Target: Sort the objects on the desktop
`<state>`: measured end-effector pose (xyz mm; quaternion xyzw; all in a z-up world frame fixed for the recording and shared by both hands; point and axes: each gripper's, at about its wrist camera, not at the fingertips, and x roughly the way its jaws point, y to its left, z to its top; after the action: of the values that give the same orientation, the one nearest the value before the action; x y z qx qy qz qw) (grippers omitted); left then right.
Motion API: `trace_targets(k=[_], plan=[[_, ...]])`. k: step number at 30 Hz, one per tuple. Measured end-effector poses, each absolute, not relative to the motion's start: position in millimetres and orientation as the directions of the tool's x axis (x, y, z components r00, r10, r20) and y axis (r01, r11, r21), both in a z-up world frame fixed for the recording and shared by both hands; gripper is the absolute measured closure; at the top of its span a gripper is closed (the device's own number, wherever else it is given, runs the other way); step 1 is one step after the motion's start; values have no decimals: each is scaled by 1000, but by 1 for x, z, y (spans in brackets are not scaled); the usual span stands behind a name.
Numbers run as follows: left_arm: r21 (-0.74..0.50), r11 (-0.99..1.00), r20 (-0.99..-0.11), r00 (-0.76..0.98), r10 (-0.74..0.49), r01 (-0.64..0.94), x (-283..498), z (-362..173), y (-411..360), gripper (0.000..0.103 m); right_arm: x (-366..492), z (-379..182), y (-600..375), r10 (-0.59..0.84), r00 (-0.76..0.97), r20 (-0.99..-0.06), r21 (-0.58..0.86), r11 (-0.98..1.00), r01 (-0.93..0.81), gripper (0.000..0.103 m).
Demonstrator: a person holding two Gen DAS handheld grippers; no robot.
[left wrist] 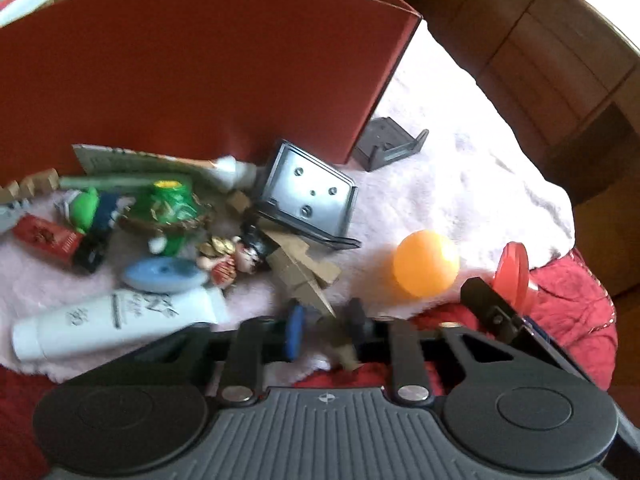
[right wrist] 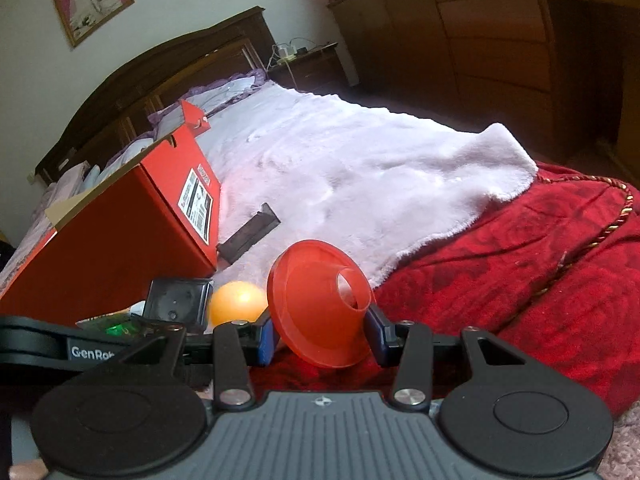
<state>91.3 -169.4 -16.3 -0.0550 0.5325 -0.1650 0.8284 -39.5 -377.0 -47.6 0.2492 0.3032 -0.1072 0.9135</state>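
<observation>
My right gripper (right wrist: 322, 332) is shut on a red plastic funnel (right wrist: 316, 304), held just above the red bedspread; the funnel also shows in the left wrist view (left wrist: 514, 276). My left gripper (left wrist: 324, 328) is shut on a brown cardboard piece (left wrist: 308, 280) at the near edge of a pile of small objects: a white tube (left wrist: 116, 320), a blue oval case (left wrist: 164, 276), a small doll figure (left wrist: 236, 260), a green toy (left wrist: 168, 212), a red packet (left wrist: 44, 240) and a grey metal bracket (left wrist: 308, 196). An orange ball (left wrist: 426, 262) lies to the right.
A large red cardboard box (left wrist: 192, 72) stands behind the pile, also seen in the right wrist view (right wrist: 120, 232). A dark bracket (left wrist: 390, 144) lies beside the box. A pale fluffy blanket (right wrist: 360, 168) covers the red bedspread (right wrist: 540, 280). A wooden wardrobe (right wrist: 500, 32) stands beyond.
</observation>
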Motion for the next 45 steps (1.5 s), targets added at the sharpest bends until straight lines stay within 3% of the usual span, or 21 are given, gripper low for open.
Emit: trace_targets(k=[8, 18, 35, 45], plan=[[-270, 932, -837, 419, -351, 243, 74, -7, -157, 88, -40, -44, -372, -32, 802, -596, 383, 867, 318, 56], [-243, 942, -768, 547, -333, 232, 61, 44, -109, 88, -40, -24, -350, 27, 825, -564, 341, 918, 203, 56], [-274, 949, -657, 689, -306, 160, 85, 120, -40, 88, 0, 74, -279, 238, 870, -432, 276, 953, -124, 56], [-196, 961, -621, 735, -274, 193, 139, 143, -33, 88, 53, 120, -247, 285, 879, -383, 220, 952, -213, 56]])
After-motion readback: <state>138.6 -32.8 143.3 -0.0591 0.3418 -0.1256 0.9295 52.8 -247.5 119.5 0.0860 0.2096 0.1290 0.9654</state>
